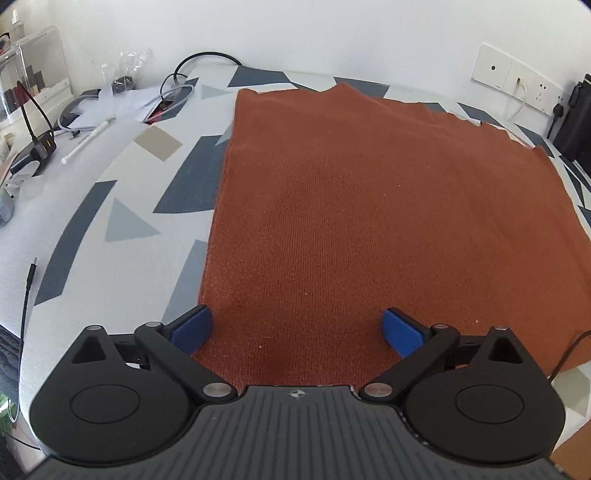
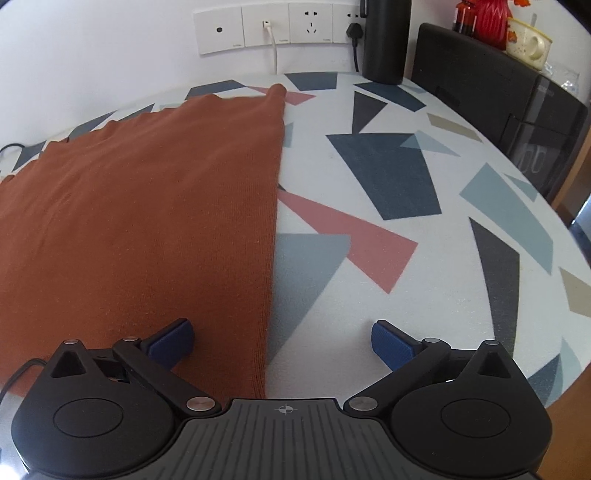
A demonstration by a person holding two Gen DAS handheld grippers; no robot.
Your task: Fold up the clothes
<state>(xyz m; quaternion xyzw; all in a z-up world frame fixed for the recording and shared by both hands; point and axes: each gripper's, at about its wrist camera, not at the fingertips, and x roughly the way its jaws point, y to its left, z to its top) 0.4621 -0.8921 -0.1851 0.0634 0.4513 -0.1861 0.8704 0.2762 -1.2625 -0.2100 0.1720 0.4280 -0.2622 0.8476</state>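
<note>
The rust-brown knitted garment lay spread flat on the bench, whose top was covered in a pale cloth printed with blue, grey and pink triangles. Its far edge, wavy and uneven, reached almost to the wall, and its two long sides ran straight back toward the person.

The left gripper hung over the near left part of the garment with its jaws spread as wide as they would go. Nothing was caught between the blue pads; the left pad stood at the garment's left edge and the right one over the knit itself. Whether either pad brushed the fabric could not be told.

The right gripper was likewise wide open and empty, straddling the garment's right edge: its left pad over the knit, its right pad over bare bench.

Further out, on the left of the bench, lay cables, a white pen-like stick and a clear plastic box. Along the wall ran a row of sockets with plugs in them, and at the right stood a black appliance with a mug on top.
</note>
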